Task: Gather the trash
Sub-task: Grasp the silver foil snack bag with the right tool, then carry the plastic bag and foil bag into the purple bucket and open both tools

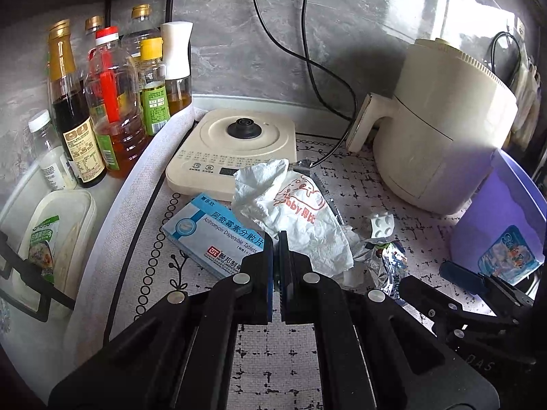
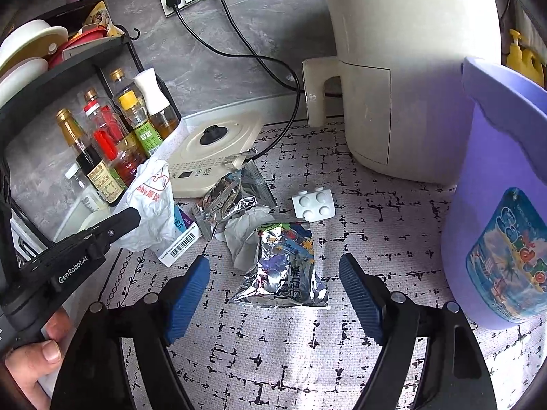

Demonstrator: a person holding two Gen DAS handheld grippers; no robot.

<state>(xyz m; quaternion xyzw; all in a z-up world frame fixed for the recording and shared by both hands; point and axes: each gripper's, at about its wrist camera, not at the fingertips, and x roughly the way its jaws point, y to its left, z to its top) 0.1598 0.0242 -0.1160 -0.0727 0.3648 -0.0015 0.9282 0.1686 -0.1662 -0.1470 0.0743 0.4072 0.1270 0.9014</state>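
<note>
On left claw [image 2: 135,217]: "GenRobot.AI"; wrapper [image 1: 297,205] perhaps "baby".

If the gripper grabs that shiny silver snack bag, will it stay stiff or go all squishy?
Probably squishy: the foil bag lies flat and wrinkled on the mat, so it looks empty and should crumple between the open right gripper. It is likely very light. The shiny foil may be slippery, so it could slide instead of lifting.

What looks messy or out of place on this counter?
Litter lies loose on the mat: a crinkled foil packet, a crumpled white wrapper, an empty pill blister and a medicine box, all beside the purple bin rather than in it.
</note>
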